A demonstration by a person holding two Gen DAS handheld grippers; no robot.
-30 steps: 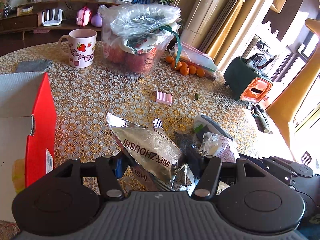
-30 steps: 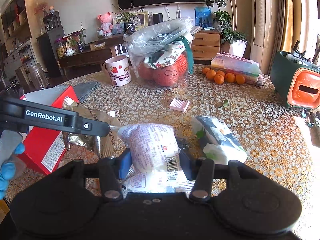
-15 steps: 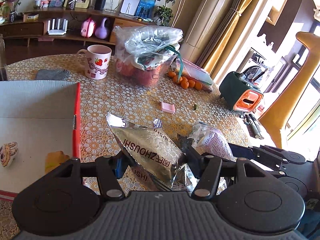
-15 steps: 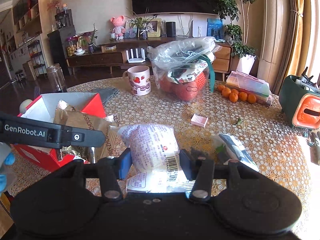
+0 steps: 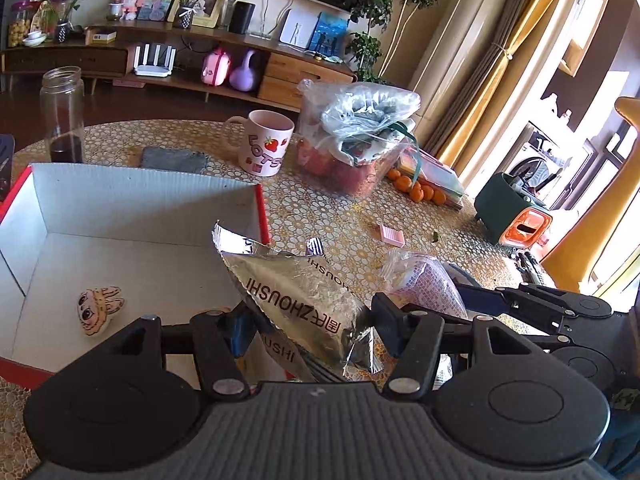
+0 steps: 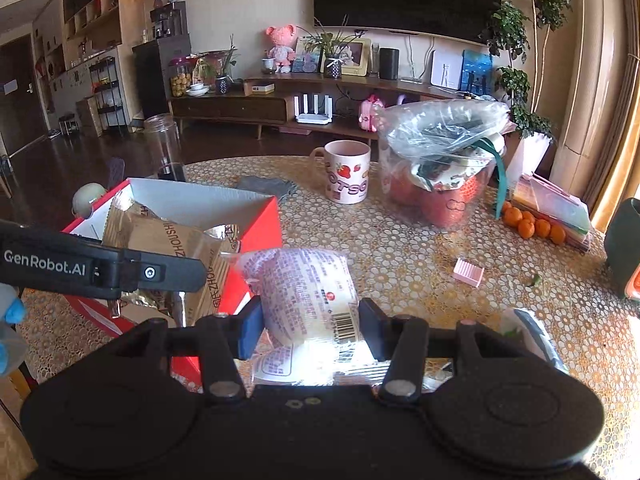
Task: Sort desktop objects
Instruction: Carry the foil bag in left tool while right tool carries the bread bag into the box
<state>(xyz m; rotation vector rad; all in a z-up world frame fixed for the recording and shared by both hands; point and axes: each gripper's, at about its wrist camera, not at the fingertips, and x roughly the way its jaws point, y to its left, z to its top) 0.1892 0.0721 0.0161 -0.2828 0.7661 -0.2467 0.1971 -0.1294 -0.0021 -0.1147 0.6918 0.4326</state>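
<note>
The left claw (image 5: 310, 326) clenches a crinkly silver snack packet (image 5: 296, 296) over the red box (image 5: 262, 210), while the right claw (image 6: 310, 326) grips a soft white food pouch (image 6: 308, 296) above the tabletop (image 6: 420, 240); both seem light and crushable, best pinched mid-body

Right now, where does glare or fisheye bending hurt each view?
Right wrist view: sunlight burns out the lower part of the white packet and the table's right edge. Left wrist view: window at right blown out; foil bag glints, lettering readable; curtains bow near the rim.
</note>
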